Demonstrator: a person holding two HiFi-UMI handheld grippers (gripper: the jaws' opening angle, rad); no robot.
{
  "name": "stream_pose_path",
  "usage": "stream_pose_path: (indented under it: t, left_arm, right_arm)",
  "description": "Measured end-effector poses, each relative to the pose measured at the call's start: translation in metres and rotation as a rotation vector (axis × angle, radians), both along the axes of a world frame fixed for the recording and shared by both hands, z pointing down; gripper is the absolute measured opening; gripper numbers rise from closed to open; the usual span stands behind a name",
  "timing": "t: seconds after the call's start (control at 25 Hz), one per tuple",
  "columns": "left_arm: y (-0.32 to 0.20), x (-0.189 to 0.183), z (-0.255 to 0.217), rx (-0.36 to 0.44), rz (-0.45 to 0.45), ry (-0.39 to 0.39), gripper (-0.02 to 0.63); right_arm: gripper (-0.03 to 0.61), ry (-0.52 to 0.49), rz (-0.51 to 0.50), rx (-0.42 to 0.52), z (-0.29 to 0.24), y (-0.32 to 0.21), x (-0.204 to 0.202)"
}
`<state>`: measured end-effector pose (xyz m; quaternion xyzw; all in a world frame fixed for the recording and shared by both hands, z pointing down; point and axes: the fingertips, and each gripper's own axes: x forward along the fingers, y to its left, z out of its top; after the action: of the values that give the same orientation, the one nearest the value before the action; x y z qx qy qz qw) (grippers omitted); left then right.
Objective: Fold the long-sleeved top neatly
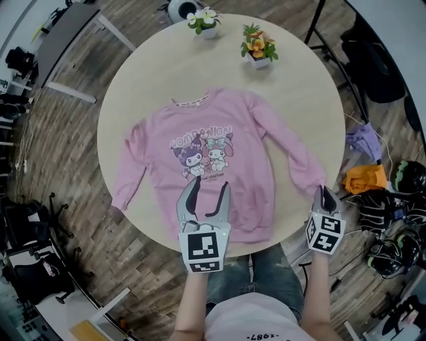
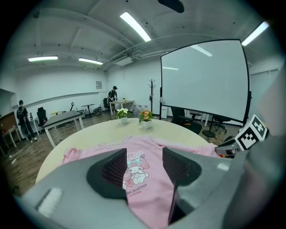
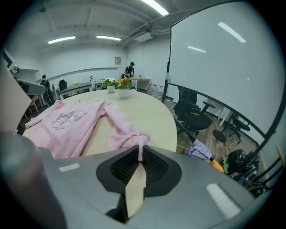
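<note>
The right gripper has its jaws pressed together on the cuff of one sleeve of the pink long-sleeved top, pinching the fabric thin between the pads at the near right edge of the round wooden table. The left gripper hangs with its jaws apart and nothing between them, over the lower front of the top near its hem. The top lies front up, cartoon print showing, sleeves spread to either side, while a white-flowered pot and an orange-flowered pot stand at the table's far edge.
</note>
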<state>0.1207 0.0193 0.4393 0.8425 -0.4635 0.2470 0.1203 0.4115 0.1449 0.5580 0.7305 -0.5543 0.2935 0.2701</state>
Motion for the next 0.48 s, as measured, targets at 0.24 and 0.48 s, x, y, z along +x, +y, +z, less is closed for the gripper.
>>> stream_pose_path:
  t: [0.24, 0.48]
  left_arm:
    - [-0.006, 0.006, -0.019, 0.036, 0.001, 0.017, 0.248]
    - [-0.013, 0.013, -0.035, 0.073, -0.002, 0.024, 0.248]
  right_arm:
    - [0.048, 0.104, 0.031, 0.066, -0.037, -0.029, 0.043]
    - [0.048, 0.183, 0.048, 0.133, -0.076, -0.053, 0.081]
